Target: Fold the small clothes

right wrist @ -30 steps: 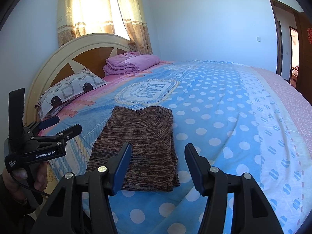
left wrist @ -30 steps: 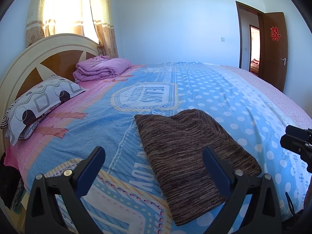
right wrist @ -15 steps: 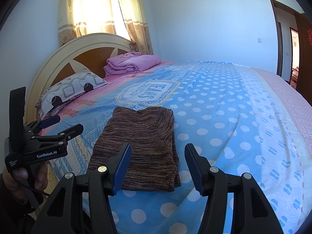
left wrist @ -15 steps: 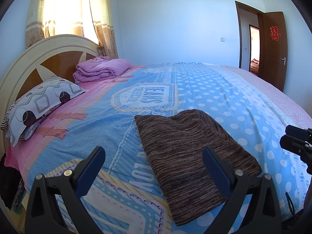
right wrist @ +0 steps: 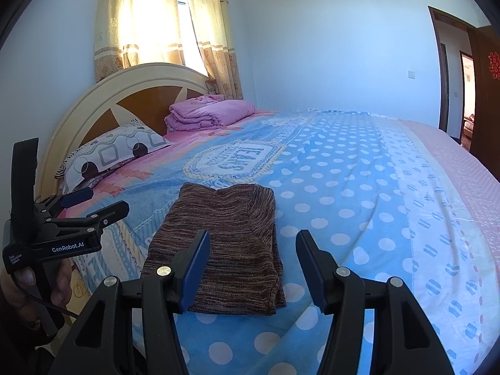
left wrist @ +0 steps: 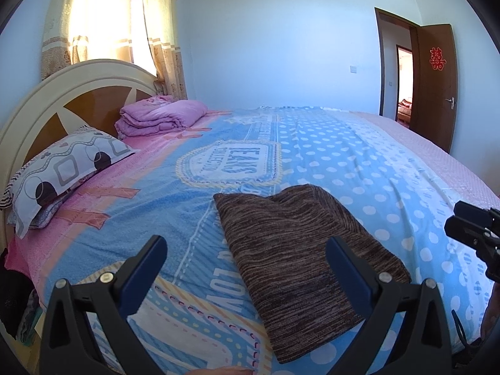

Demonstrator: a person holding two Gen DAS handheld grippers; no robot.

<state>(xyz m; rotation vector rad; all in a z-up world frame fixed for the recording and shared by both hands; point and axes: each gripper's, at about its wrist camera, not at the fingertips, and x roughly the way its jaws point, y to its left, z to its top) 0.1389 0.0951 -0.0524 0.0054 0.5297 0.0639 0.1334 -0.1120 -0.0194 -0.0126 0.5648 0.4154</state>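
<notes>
Brown striped knit garment (left wrist: pixel 300 250) lies folded on the blue polka-dot bed (left wrist: pixel 359 162); both claws, left claw (left wrist: pixel 247 247) and right claw (right wrist: pixel 251 250), hover released just short of it. A careless one-layer pinch could undo the fold.

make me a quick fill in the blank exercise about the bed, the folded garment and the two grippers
1. The folded brown garment lies on the ____ bedspread.
2. The jaws of the left gripper and the right gripper both stand ____.
3. The pink folded blanket rests near the ____.
4. The pillow lies on the ____ part of the bedspread.

Missing words: blue; open; headboard; pink
</notes>
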